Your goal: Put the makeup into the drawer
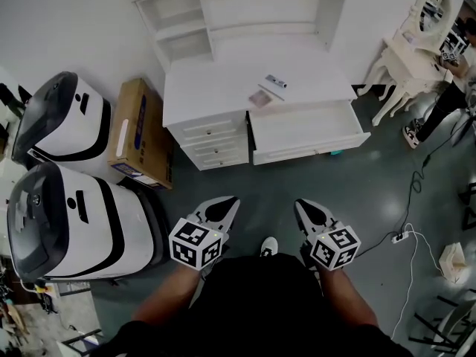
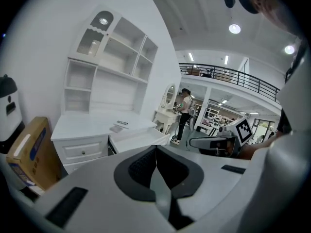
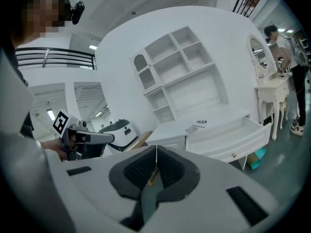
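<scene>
The makeup lies on the white tabletop [image 1: 216,88] of a dresser, just behind the open drawer. It is two small pieces. One is a slim stick [image 1: 276,81], dark with a pale part, lying flat. The other is a flat, squarish, pinkish piece [image 1: 260,98] just beside it, nearer the front edge. Whether the two touch cannot be told.

The drawer [image 1: 305,127] stands pulled out on the dresser's right half, white inside. To its left is a stack of small shut drawers [image 1: 212,144]. A white shelf unit [image 1: 245,10] rises from the back of the tabletop. Something teal [image 1: 336,152] shows on the floor under the drawer's front.

Both grippers are held over the grey floor [image 1: 282,181], well apart from the dresser and pointing towards it. The left gripper [image 1: 230,201] has its jaws closed, pad against pad, with nothing between them. The right gripper [image 1: 300,204] has its jaws closed too. A small tan tag [image 3: 152,176] shows at their seam, and what it is cannot be told.

Left of the dresser stands a cardboard box [image 1: 137,132], and beyond it are two white machines with dark lids [image 1: 63,117]. At the far right is a cream vanity table [image 1: 405,69] with an oval mirror [image 1: 431,7]. In the gripper views a person [image 2: 184,111] stands at it.
</scene>
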A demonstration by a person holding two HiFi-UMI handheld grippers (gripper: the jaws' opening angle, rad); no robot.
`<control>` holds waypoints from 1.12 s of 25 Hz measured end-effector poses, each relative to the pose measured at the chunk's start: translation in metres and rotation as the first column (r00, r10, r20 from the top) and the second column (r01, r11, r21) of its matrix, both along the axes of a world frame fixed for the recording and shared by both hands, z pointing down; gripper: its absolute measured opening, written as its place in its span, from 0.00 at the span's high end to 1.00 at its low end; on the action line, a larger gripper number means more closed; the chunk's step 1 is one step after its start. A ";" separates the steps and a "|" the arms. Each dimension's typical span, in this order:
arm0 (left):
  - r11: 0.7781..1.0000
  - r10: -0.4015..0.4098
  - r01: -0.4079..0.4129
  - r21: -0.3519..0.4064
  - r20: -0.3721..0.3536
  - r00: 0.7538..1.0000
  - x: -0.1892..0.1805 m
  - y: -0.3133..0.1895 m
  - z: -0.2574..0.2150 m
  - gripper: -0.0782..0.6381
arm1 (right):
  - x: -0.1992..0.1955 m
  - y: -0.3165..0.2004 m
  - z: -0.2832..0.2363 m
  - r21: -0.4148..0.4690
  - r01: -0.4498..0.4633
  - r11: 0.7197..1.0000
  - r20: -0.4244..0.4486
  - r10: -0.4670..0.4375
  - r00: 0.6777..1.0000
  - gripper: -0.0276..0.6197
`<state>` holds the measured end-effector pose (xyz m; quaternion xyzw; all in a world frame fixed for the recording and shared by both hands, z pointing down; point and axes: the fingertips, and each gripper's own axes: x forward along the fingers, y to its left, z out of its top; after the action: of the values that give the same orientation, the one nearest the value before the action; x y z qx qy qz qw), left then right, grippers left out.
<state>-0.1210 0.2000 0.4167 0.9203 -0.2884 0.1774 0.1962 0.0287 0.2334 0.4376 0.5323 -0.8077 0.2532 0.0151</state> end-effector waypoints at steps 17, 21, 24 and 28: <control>0.999 -0.050 0.051 -0.016 0.048 0.998 0.047 -0.035 0.013 0.88 | 0.047 -0.044 0.022 -0.042 0.054 0.998 0.049 -0.052 0.997 0.91; 0.999 -0.033 0.035 -0.033 0.048 0.998 0.051 -0.046 0.022 0.88 | 0.050 -0.051 0.030 -0.050 0.039 0.998 0.049 -0.036 0.998 0.91; 0.999 -0.024 0.026 -0.032 0.055 0.998 0.055 -0.061 0.028 0.88 | 0.055 -0.062 0.035 -0.060 0.026 0.998 0.046 -0.023 0.999 0.91; 1.000 -0.003 0.004 -0.019 0.058 0.998 0.066 -0.086 0.028 0.88 | 0.062 -0.087 0.032 -0.057 0.013 0.998 0.035 -0.011 0.999 0.91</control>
<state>-0.0548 0.1135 0.4449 0.9122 -0.2941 0.2064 0.1968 0.0911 0.1469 0.4692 0.5223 -0.8033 0.2855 0.0179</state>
